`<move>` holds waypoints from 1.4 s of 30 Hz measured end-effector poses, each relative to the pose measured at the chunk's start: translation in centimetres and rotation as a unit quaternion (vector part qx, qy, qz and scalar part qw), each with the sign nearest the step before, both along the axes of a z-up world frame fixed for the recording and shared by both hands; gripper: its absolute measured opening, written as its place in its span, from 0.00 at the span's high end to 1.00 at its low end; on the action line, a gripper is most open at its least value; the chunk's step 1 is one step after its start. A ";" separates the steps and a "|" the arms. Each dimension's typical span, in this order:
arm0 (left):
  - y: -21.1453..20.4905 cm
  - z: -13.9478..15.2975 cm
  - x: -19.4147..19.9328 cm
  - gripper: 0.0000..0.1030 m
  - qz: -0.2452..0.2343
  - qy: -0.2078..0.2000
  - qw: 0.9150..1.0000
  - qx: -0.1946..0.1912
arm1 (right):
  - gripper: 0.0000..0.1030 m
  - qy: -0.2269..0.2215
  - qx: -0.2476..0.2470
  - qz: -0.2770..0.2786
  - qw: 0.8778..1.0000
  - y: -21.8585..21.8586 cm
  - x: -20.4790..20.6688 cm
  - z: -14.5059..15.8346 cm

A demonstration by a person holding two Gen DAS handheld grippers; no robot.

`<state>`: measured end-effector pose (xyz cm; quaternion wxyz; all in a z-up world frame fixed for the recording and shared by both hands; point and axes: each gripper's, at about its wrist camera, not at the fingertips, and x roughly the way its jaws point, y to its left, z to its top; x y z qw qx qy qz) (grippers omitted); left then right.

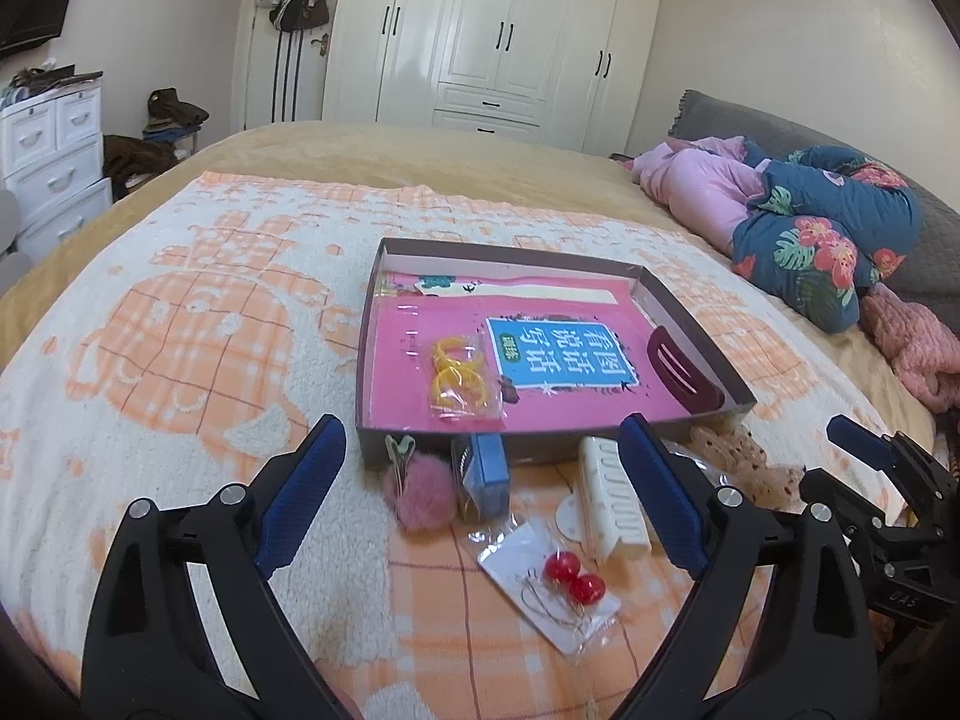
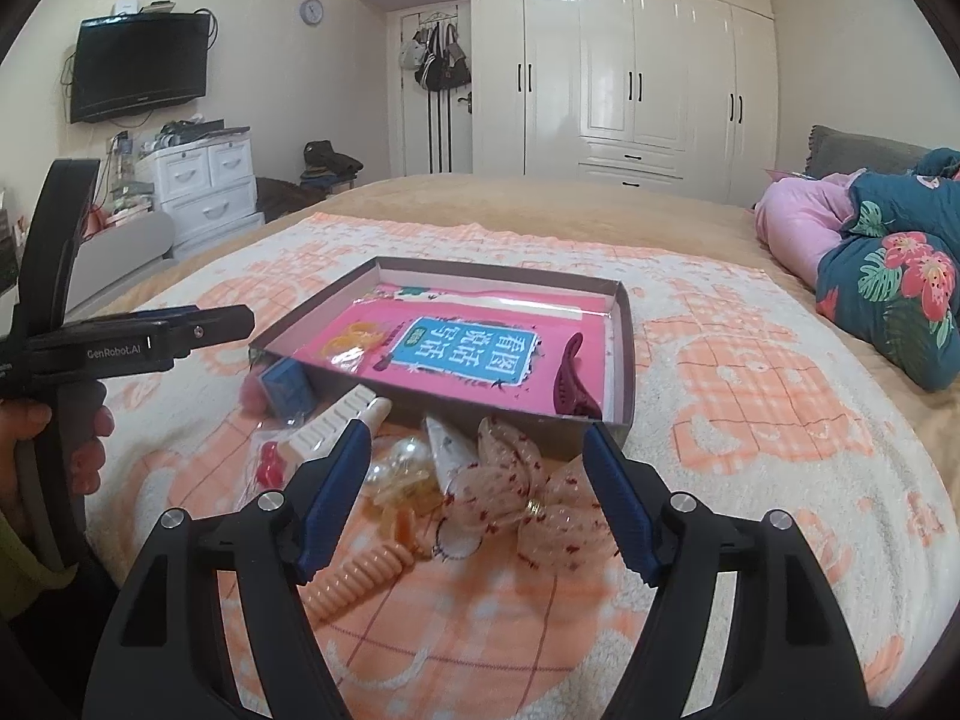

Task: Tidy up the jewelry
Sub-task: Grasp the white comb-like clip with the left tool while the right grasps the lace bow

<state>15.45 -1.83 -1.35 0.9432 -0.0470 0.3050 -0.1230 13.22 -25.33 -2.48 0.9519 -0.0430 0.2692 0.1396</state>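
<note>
Left gripper [image 1: 483, 492]: jaws spread wide, nothing clamped between the blue pads; it hangs over the blanket, angled down toward the small items.
Blanket [image 1: 180, 330]: orange-and-cream checked, spread on the bed under both grippers.
Pink pompom clip [image 1: 420, 489]: just ahead of the left gripper, nearer its left finger, lying against the front wall of the box.
Blue packet [image 1: 486, 474]: just right of the pompom, leaning at the same front wall, between the left gripper's fingers as seen from its camera.
Red bead earrings [image 1: 573, 579]: on a clear-wrapped card, closest to the left gripper, low between its fingers, toward the right one.
White comb clip [image 1: 609, 501]: right of the blue packet, partly hidden by the left gripper's right finger.
Box [image 1: 684, 306]: shallow open tray beyond both grippers, with a pink booklet lining its floor.
Yellow rings bag [image 1: 459, 375]: inside the box, near-left part, straight ahead of the left gripper.
Maroon hair claw [image 1: 681, 369]: inside the box at its right side, ahead and right of the left gripper.
Right gripper [image 2: 477, 486]: released as well, fingers well apart with nothing pinched.
Peach spiral tie [image 2: 360, 576]: low between the right gripper's fingers, near its left one.
Mesh bow [image 2: 522, 498]: directly between the right gripper's fingertips, lying on the blanket before the box.
</note>
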 end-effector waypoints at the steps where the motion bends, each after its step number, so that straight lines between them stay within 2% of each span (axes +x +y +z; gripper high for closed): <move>1: 0.0 0.0 -0.2 0.19 -0.002 0.001 1.000 0.001 | 0.32 0.002 -0.001 0.002 1.000 0.1 -0.2 -0.2; 10: -1.4 -0.6 -1.4 0.19 -0.029 0.008 0.999 0.017 | 0.32 0.019 -0.018 -0.006 1.000 -0.2 -1.1 -2.0; 20: -4.9 -2.2 -2.0 0.19 -0.076 0.022 0.996 0.049 | 0.36 0.022 -0.028 -0.016 0.999 -1.0 -0.4 -3.2; 25: -6.3 -3.2 -1.5 0.27 -0.093 0.034 0.993 0.062 | 0.37 0.034 -0.031 -0.023 0.999 -1.5 0.7 -4.1; 28: -6.9 -3.5 -1.1 0.35 -0.099 0.037 0.992 0.069 | 0.37 0.039 -0.033 -0.029 0.998 -1.8 1.4 -4.5; 32: -7.6 -4.1 -0.5 0.39 -0.105 0.044 0.991 0.077 | 0.38 0.047 -0.032 -0.035 0.998 -2.1 2.4 -5.1; 35: -7.9 -4.5 0.2 0.45 -0.106 0.051 0.990 0.079 | 0.47 0.055 -0.028 -0.042 0.997 -2.4 3.0 -5.5; 38: -8.0 -4.9 0.7 0.51 -0.105 0.060 0.990 0.079 | 0.60 0.065 -0.018 -0.043 0.997 -2.9 3.5 -5.9; 40: -8.1 -5.1 1.1 0.54 -0.105 0.065 0.989 0.080 | 0.75 0.071 -0.013 -0.040 0.997 -3.0 3.6 -6.0; 42: -8.1 -5.3 1.2 0.58 -0.106 0.069 0.989 0.079 | 0.82 0.072 -0.009 -0.038 0.997 -3.1 3.5 -6.0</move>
